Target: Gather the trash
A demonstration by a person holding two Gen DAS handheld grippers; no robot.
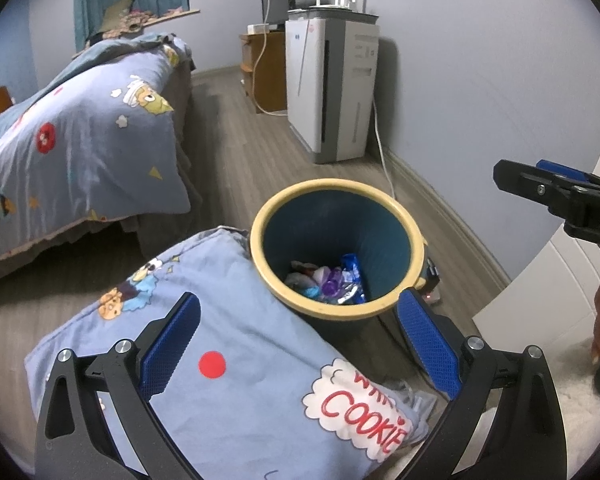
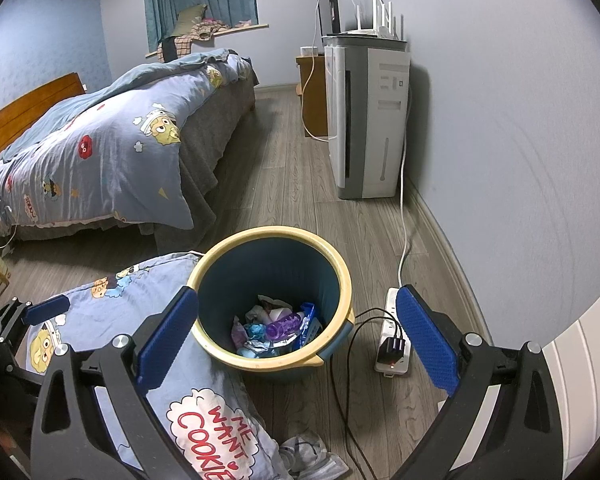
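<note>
A dark blue trash bin with a yellow rim (image 1: 404, 224) (image 2: 342, 264) stands on the wood floor. Inside lie several wrappers and a purple bottle (image 1: 332, 280) (image 2: 284, 326). My left gripper (image 1: 298, 340) is open and empty, above a blue cartoon pillow (image 1: 220, 360) just left of the bin. My right gripper (image 2: 298, 344) is open and empty, hovering over the bin's near side. The right gripper also shows at the right edge of the left wrist view (image 1: 556, 192). A crumpled grey-white item (image 2: 308, 456) lies on the floor beside the pillow.
A bed with a cartoon duvet (image 2: 100, 152) stands at left. A white air purifier (image 2: 364, 120) is against the right wall. A power strip with a charger (image 2: 392, 344) and cables lies right of the bin. A white panel (image 2: 580, 368) is at the near right.
</note>
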